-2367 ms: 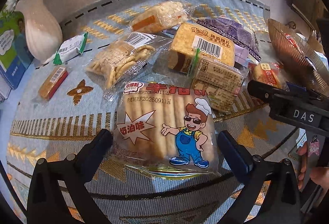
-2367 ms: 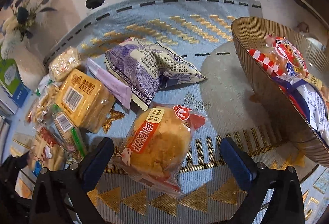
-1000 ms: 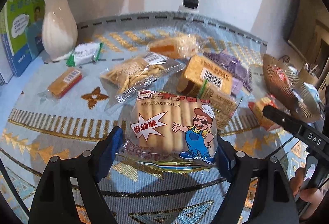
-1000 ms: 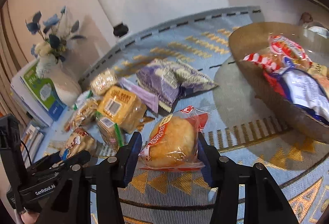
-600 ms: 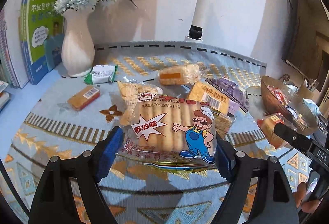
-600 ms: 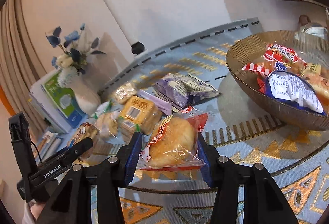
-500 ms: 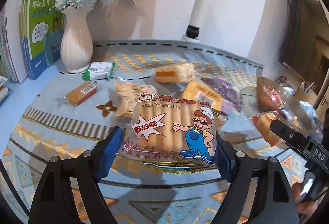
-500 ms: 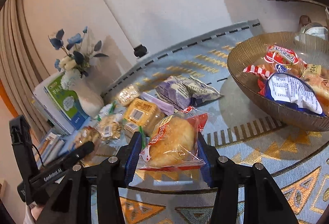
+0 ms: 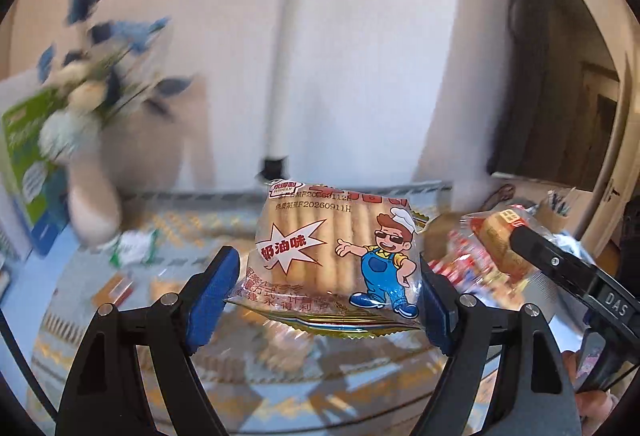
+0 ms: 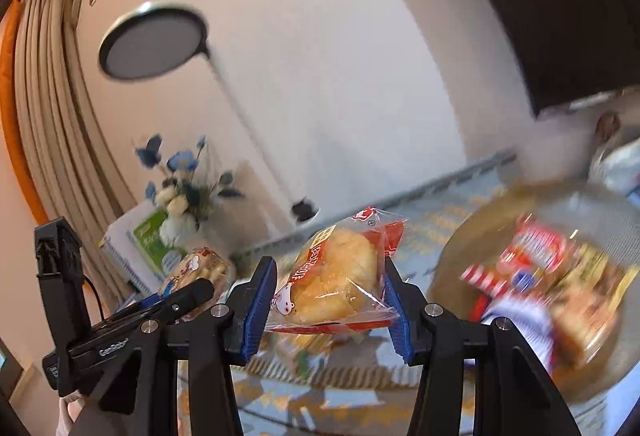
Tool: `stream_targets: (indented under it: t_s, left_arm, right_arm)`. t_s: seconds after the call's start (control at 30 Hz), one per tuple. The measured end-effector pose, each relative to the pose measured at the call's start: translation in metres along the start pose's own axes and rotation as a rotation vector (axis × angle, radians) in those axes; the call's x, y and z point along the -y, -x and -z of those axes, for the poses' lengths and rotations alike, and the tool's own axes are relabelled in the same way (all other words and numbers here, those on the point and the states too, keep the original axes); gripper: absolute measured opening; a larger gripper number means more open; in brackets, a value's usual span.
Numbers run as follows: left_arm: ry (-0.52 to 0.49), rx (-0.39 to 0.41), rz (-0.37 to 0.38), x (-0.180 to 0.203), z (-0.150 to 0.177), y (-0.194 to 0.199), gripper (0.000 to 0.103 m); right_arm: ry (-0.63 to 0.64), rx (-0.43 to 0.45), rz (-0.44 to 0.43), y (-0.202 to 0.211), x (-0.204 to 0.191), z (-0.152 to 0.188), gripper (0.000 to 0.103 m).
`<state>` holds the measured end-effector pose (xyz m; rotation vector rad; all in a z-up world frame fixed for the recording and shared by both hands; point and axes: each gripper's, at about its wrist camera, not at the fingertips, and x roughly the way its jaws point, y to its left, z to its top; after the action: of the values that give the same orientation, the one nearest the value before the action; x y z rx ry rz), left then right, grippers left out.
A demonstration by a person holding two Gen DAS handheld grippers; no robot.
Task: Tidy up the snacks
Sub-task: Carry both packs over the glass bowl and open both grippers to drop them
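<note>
My left gripper [image 9: 326, 286] is shut on a clear pack of finger biscuits [image 9: 336, 248] with a cartoon chef on it, held well above the patterned tablecloth [image 9: 120, 324]. My right gripper [image 10: 326, 310] is shut on a wrapped round bun [image 10: 336, 278] in red-trimmed plastic, also lifted clear of the table. In the left wrist view the bun [image 9: 498, 236] and a finger of the right gripper show at the right edge. The left gripper's biscuit pack [image 10: 200, 270] shows at the left of the right wrist view. A brown ribbed bowl [image 10: 452, 264] holding several snack packs lies blurred at the right.
A white vase with blue flowers [image 9: 88, 164] and green books [image 9: 24, 164] stand at the back left. Small snack packs [image 9: 134, 248] lie blurred on the cloth below. A lamp pole [image 9: 282, 76] rises by the wall. A hand [image 9: 596, 408] holds the right gripper.
Both grippers have risen from the table with their packs and tilted upward, so wall and lamp now fill the upper views. The table and bowl have dropped low and blurred.
</note>
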<state>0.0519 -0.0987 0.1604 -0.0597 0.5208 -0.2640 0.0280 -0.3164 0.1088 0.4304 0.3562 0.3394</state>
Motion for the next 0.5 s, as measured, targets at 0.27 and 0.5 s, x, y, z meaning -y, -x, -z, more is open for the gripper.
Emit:
stream_targets:
  t_s: [0.27,0.5]
  left_arm:
    - [-0.069,-0.032,0.111,0.083,-0.014,-0.046,0.080]
    - [-0.118,-0.102,0.191,0.136,-0.003,-0.087,0.083]
  right_arm:
    - [-0.055,0.030,0.093,0.019,0.068,-0.041,0.049]
    - [-0.111,0.007,0.168,0.020,0.123,-0.046,0.049]
